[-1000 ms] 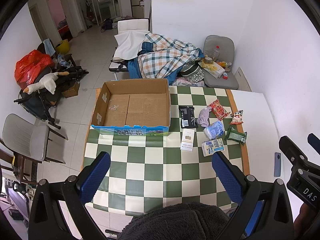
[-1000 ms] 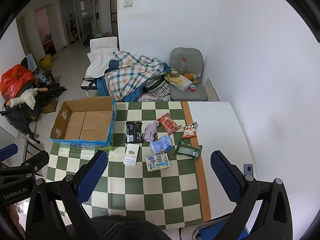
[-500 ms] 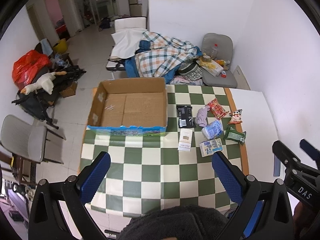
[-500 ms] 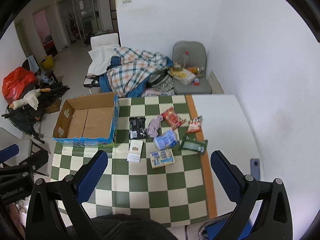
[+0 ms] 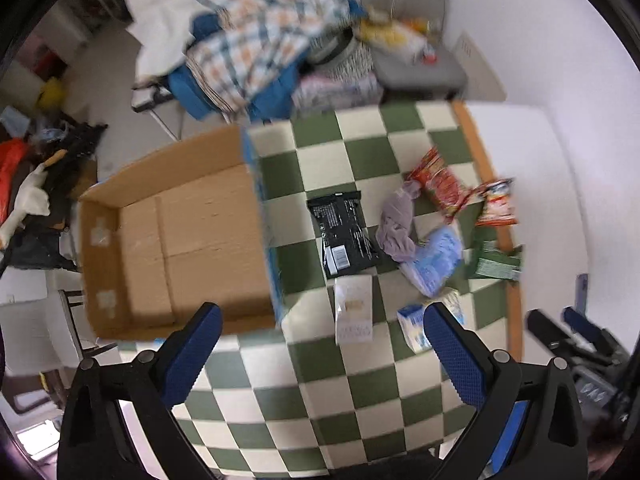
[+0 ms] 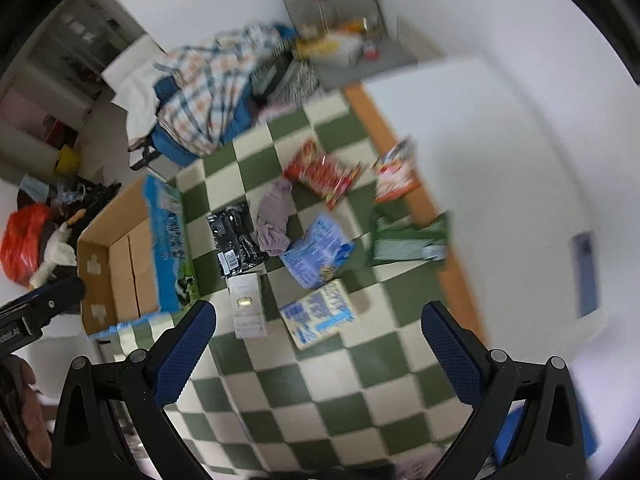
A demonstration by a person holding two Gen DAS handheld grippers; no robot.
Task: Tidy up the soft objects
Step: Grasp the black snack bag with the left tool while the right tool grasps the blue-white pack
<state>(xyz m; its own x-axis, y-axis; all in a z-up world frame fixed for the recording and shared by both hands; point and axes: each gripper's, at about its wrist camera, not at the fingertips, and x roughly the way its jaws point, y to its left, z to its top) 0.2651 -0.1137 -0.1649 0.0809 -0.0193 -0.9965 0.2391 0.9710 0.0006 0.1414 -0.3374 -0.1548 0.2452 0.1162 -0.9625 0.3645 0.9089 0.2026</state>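
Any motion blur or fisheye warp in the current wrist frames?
Left wrist: blur smears the brown cardboard box and snack packets; the tongs stay sharp. Right wrist: heavier smear, worst on the green packet; the checkered tablecloth bows from fisheye.

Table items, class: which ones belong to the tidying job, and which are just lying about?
For the job: cardboard box, black packet, purple cloth, red snack bag, blue pack, green packet.

Lying about: checked blanket, grey chair, phone.
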